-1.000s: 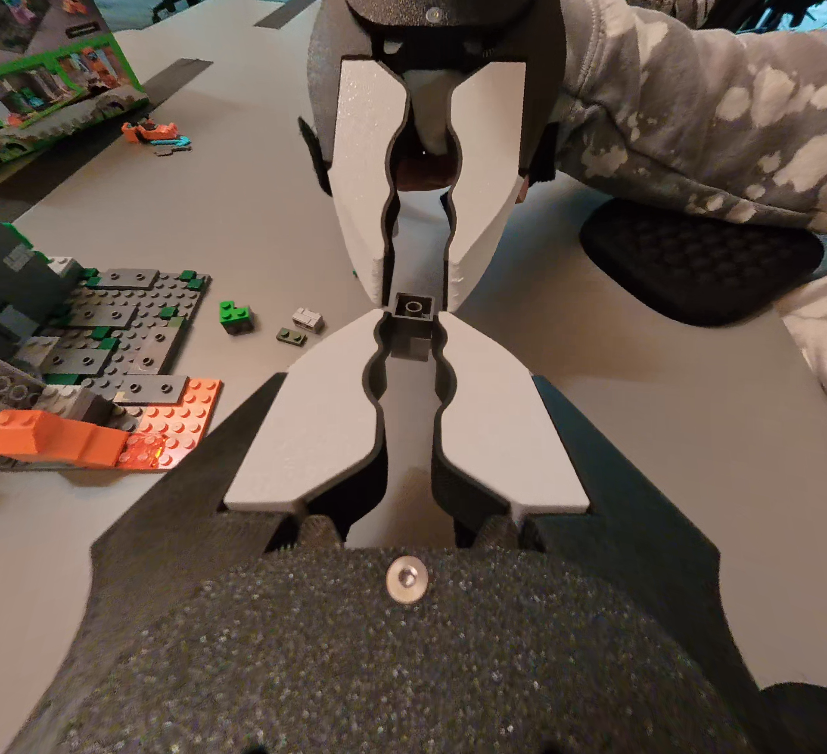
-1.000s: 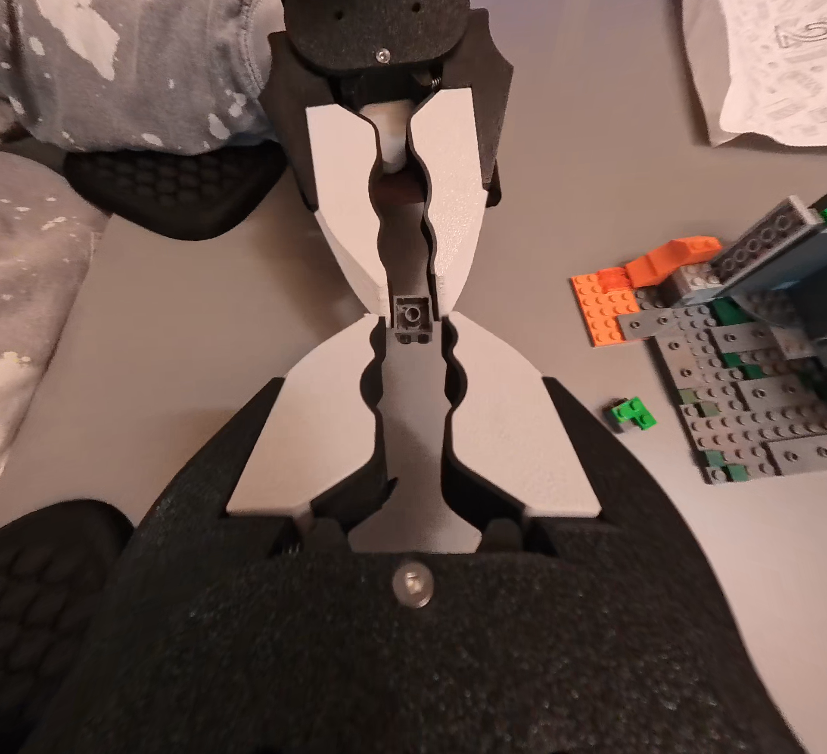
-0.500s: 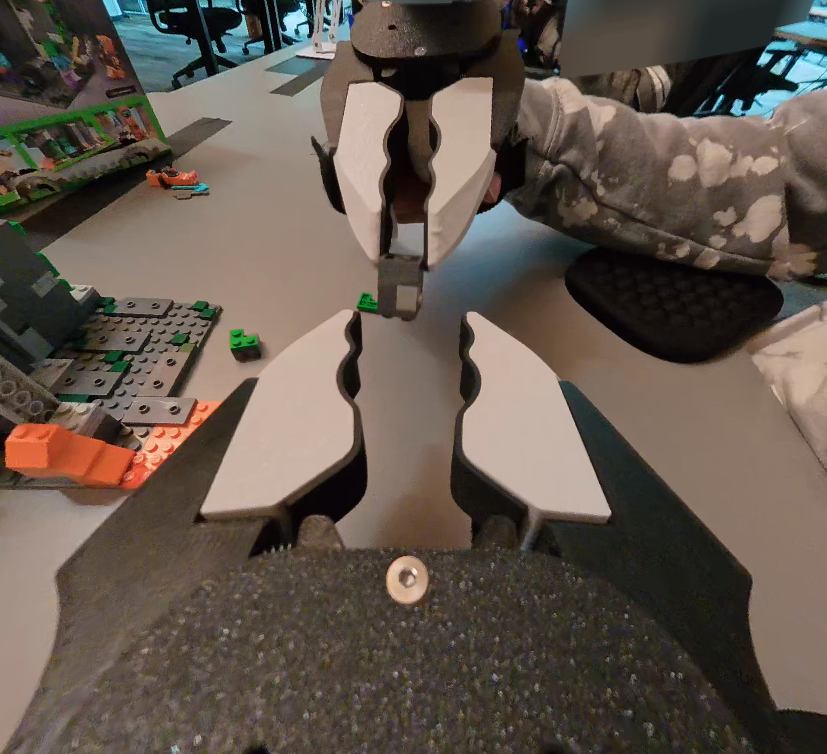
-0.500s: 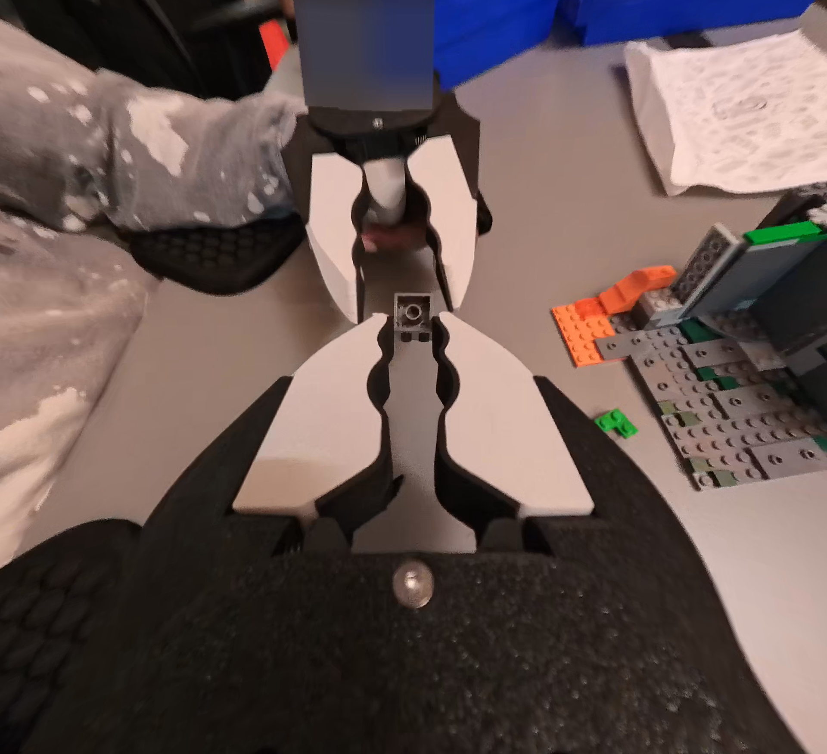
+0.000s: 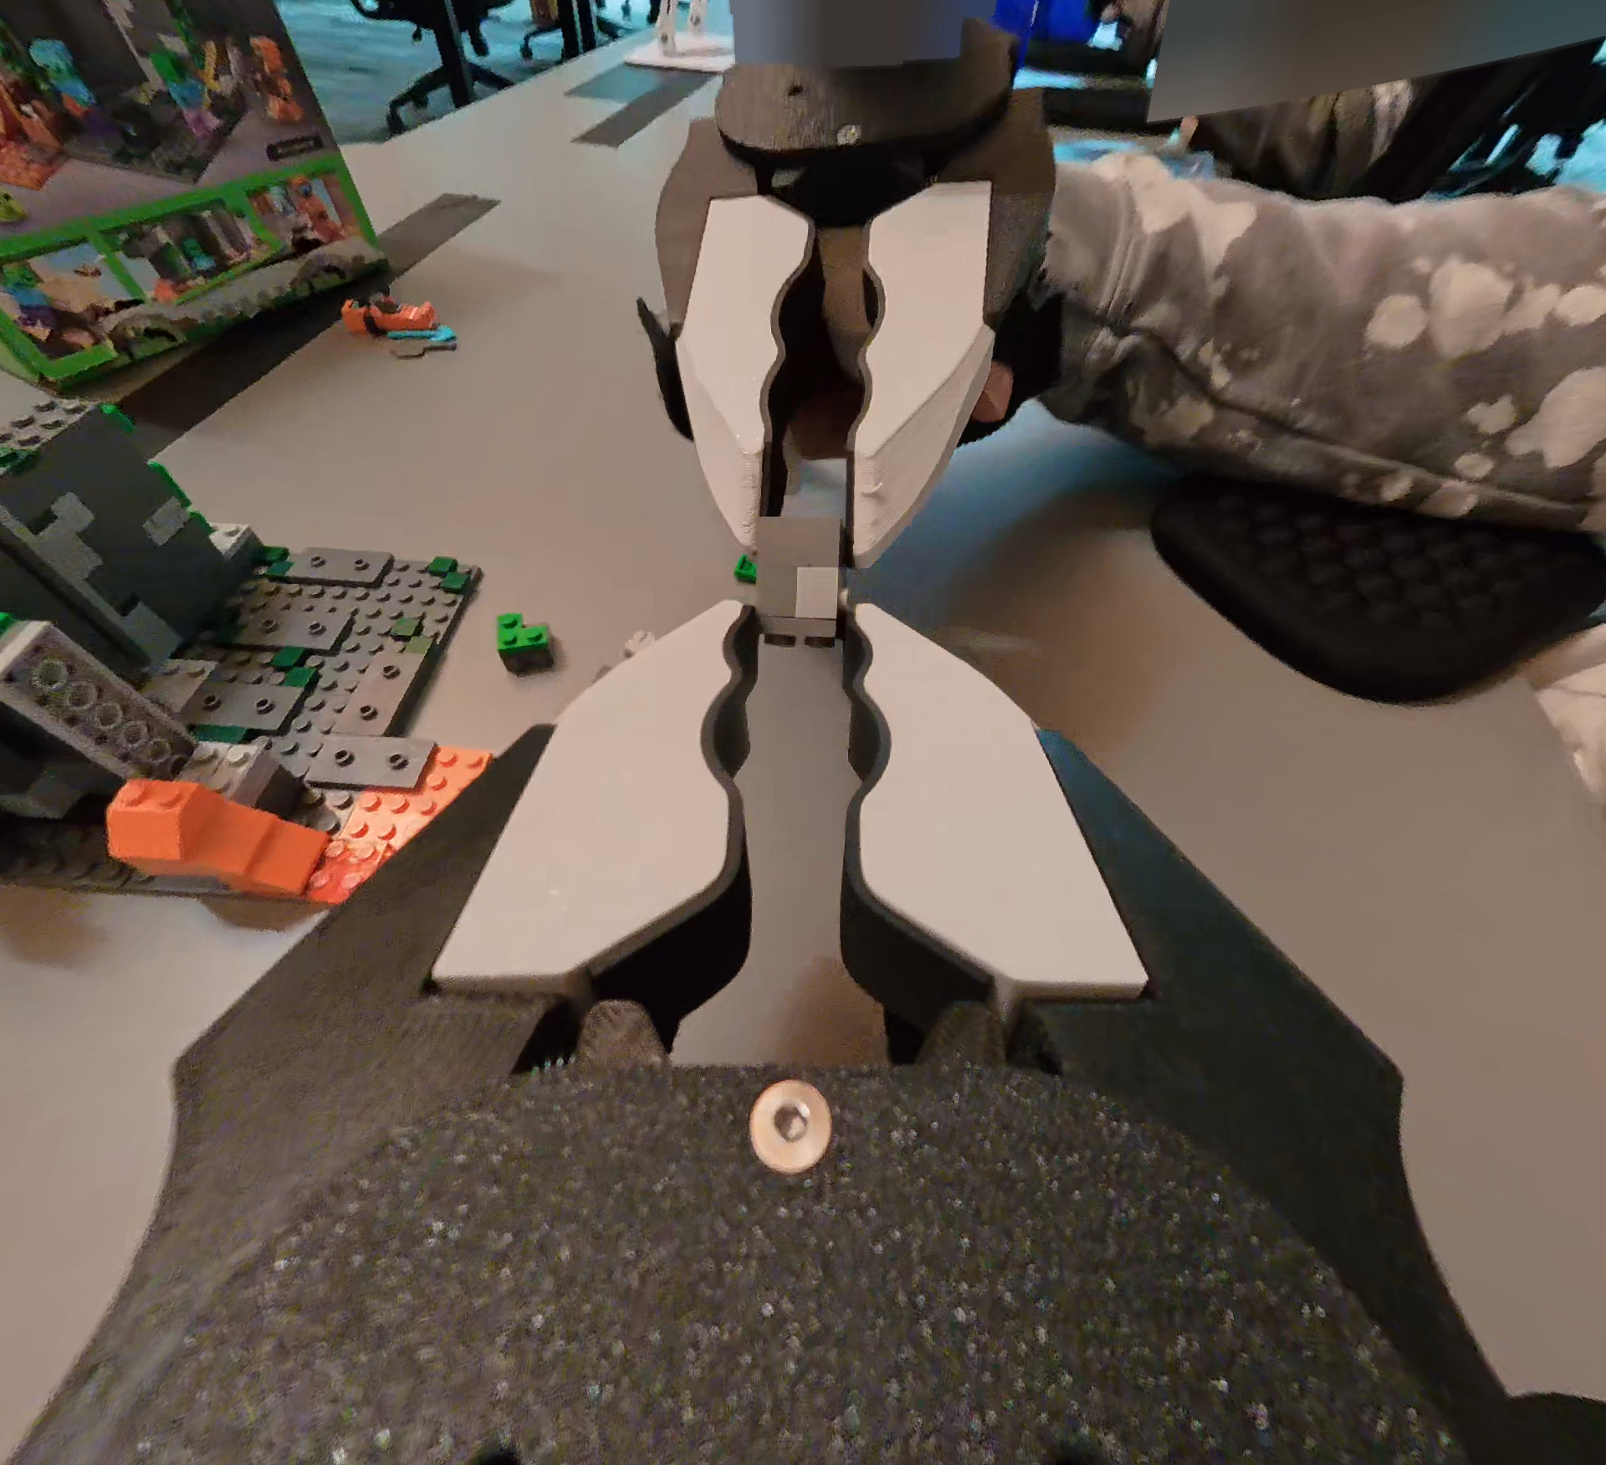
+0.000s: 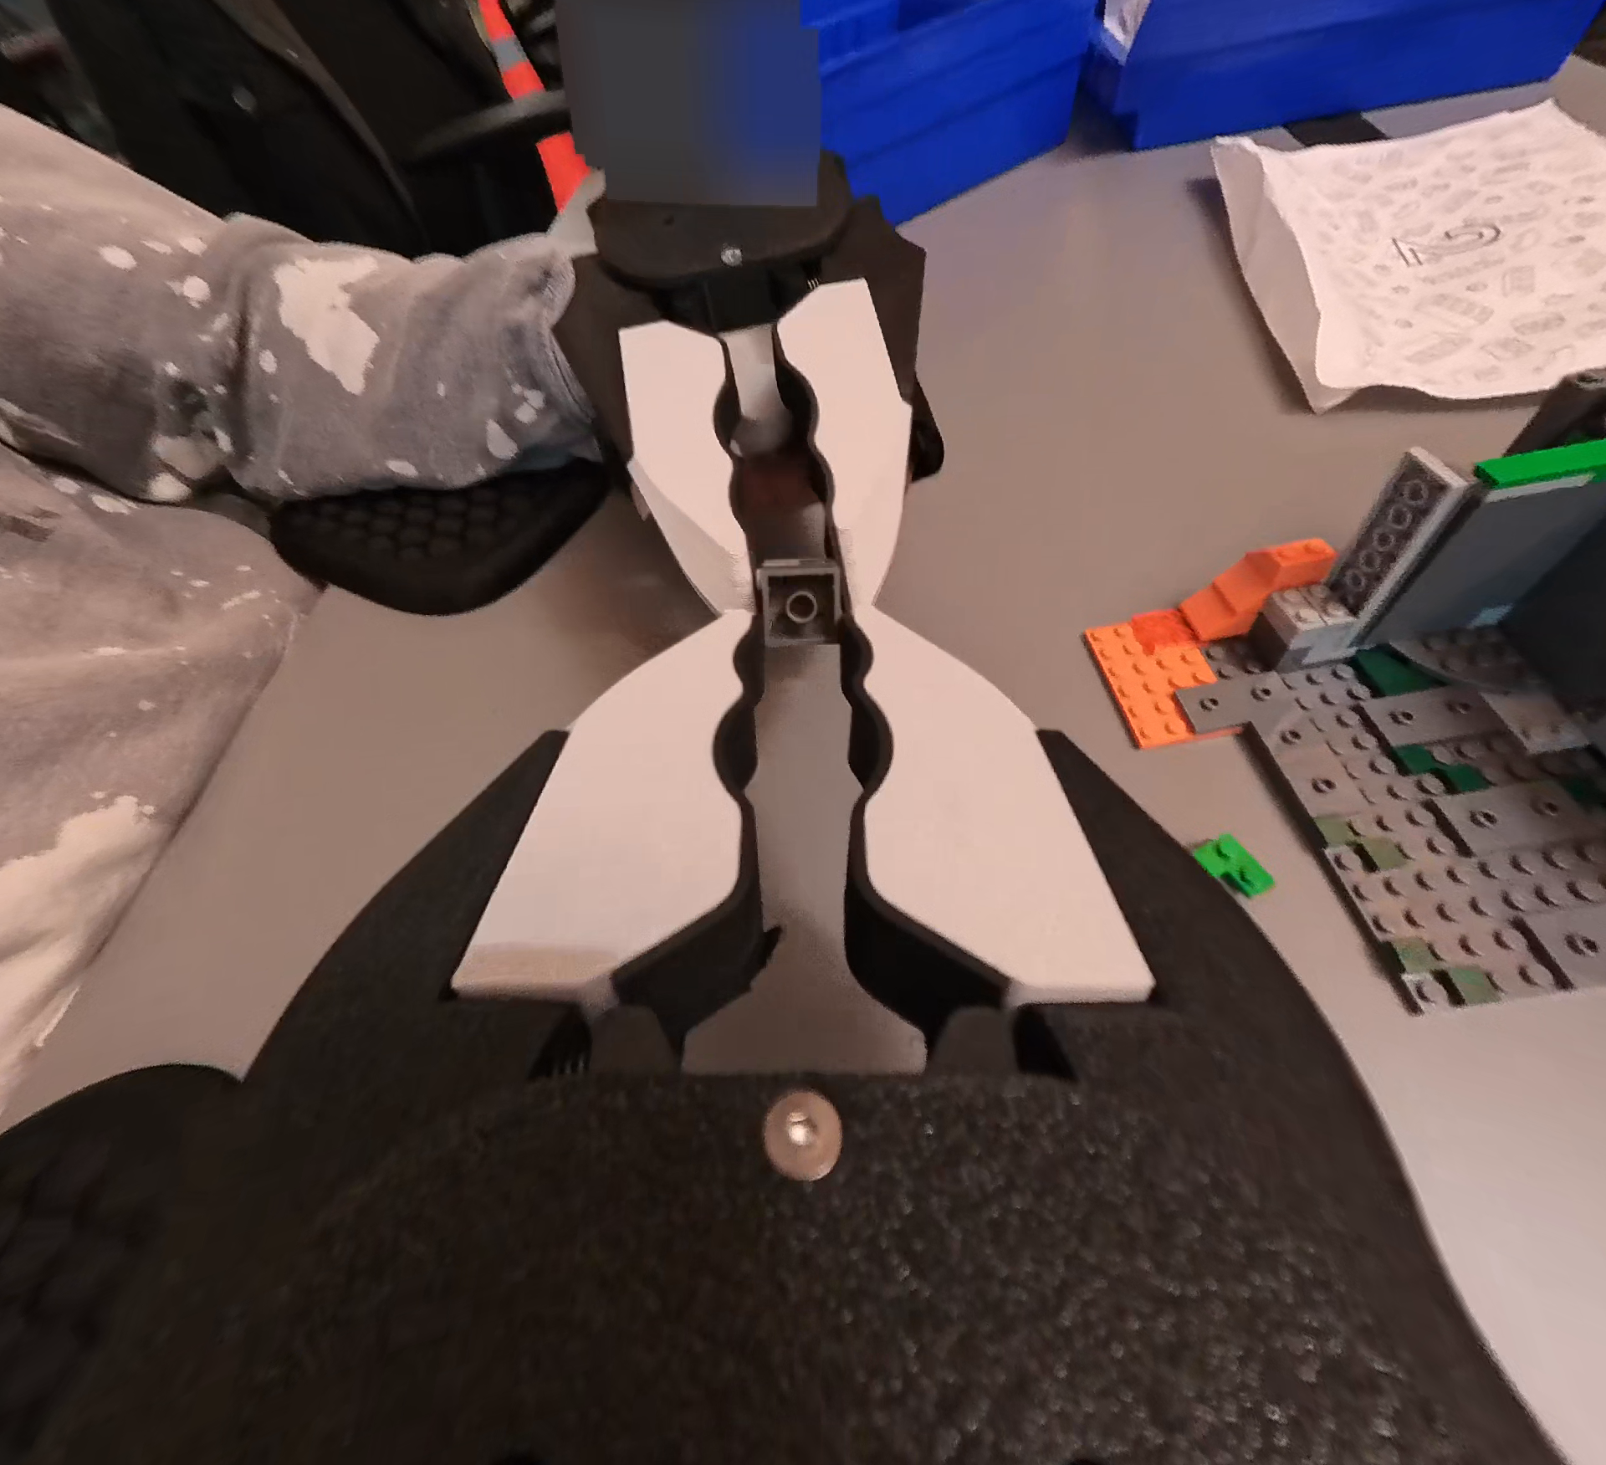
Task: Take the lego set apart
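The right claw point(image 6: 798, 623) pinches a small gray block point(image 6: 799, 604). The left claw point(image 5: 795, 623) squeezes that block too, tip to tip above the table point(image 5: 1304, 858).

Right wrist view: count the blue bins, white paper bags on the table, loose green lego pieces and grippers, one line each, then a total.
Blue plastic bins: 2
White printed paper bag: 1
Loose green lego piece: 1
Right gripper and left gripper: 2
Total: 6

Grey brick point(image 6: 799, 608); orange slope point(image 5: 213, 832); blue bins point(image 6: 1304, 6).
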Available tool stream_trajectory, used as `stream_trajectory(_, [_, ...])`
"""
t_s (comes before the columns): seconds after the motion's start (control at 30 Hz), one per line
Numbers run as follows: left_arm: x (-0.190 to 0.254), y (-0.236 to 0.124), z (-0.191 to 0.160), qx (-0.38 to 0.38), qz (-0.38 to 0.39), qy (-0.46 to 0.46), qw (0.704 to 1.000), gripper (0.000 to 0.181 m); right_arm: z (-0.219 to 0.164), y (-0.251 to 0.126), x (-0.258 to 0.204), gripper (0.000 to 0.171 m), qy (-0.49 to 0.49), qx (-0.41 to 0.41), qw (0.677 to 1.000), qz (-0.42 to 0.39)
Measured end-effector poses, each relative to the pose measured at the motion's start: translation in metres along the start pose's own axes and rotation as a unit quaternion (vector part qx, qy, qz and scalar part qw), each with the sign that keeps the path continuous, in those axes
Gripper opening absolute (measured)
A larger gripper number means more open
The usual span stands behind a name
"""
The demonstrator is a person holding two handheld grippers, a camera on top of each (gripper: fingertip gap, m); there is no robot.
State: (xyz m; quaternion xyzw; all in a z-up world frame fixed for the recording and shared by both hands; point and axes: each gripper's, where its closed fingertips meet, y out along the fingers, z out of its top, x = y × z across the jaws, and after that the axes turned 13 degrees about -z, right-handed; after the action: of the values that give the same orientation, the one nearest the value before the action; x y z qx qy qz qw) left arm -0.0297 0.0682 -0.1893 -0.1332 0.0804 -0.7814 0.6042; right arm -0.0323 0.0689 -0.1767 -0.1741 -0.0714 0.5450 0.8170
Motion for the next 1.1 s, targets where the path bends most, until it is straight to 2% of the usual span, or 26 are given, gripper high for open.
stream_trajectory(0.17, [-0.003,0.002,-0.011,-0.044,0.017,0.018,0.999,0.018,-0.005,0.008,-0.002,0.023,-0.033,-0.027,0.999,-0.019])
stream_trajectory(0.2, [-0.002,0.003,-0.012,-0.049,0.014,0.019,0.999,0.018,-0.007,0.009,-0.001,0.019,-0.039,-0.033,0.998,-0.025])
stream_trajectory(0.4, [0.001,0.004,-0.009,-0.031,0.004,0.023,0.999,0.019,-0.005,0.006,-0.003,0.016,-0.041,-0.022,0.999,-0.015])
stream_trajectory(0.47, [0.005,0.004,-0.008,-0.02,-0.011,0.02,1.0,0.034,-0.005,0.006,-0.004,0.016,-0.039,-0.02,0.999,-0.009])
stream_trajectory(0.6, [0.008,0.006,-0.007,-0.016,-0.022,0.019,0.999,0.019,-0.008,0.008,-0.009,0.016,-0.045,-0.03,0.999,0.001])
stream_trajectory(0.73, [0.008,0.005,-0.004,-0.018,-0.023,0.011,1.0,0.019,-0.005,0.007,-0.009,0.016,-0.041,-0.024,0.999,0.001])
stream_trajectory(1.1, [-0.032,-0.003,-0.01,-0.036,0.098,-0.075,0.992,0.019,-0.002,0.013,0.029,0.016,-0.077,-0.057,0.985,-0.143])
